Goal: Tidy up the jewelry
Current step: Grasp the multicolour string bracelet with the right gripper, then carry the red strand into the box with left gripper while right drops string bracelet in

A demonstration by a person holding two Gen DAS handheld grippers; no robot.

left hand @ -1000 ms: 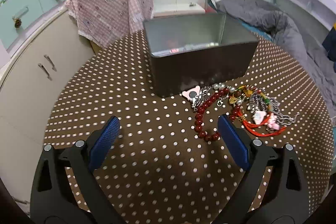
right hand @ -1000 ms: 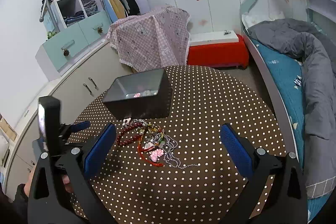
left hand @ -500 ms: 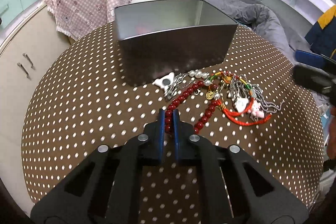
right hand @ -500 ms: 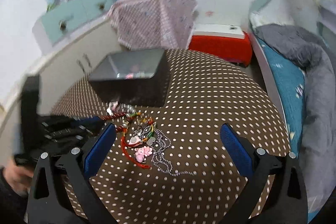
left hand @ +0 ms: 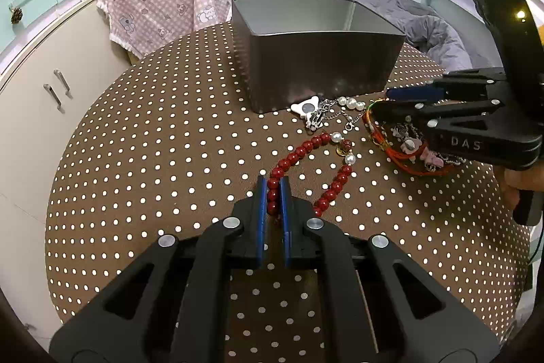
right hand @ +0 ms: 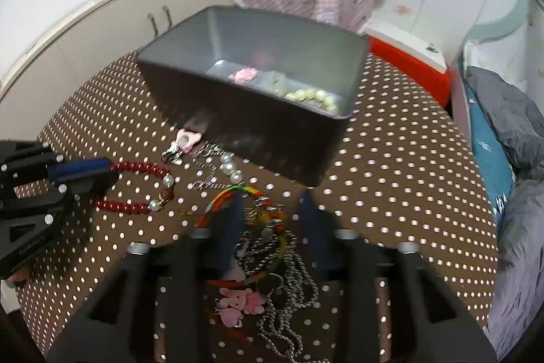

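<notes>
My left gripper [left hand: 273, 184] is shut on the near end of a red bead bracelet [left hand: 306, 147] that lies on the dotted table; it also shows in the right wrist view [right hand: 136, 167]. My right gripper [right hand: 272, 203] is part-open and blurred, its fingers either side of a tangle of cords, chains and pink charms [right hand: 265, 247]; it enters the left wrist view [left hand: 391, 99] from the right. A grey metal box [left hand: 323, 63] stands behind the jewelry and holds pale beads and a pink charm [right hand: 243, 74].
A white bear-shaped charm [left hand: 306, 108] and a pearl chain [left hand: 350, 104] lie against the box front. The round table [left hand: 153, 142] has a cabinet to its left, a pink cloth behind and a bed to the right.
My left gripper closed on the red bracelet and has pulled it away from the pile. My right gripper dropped from above the table down onto the jewelry pile, its fingers narrowing.
</notes>
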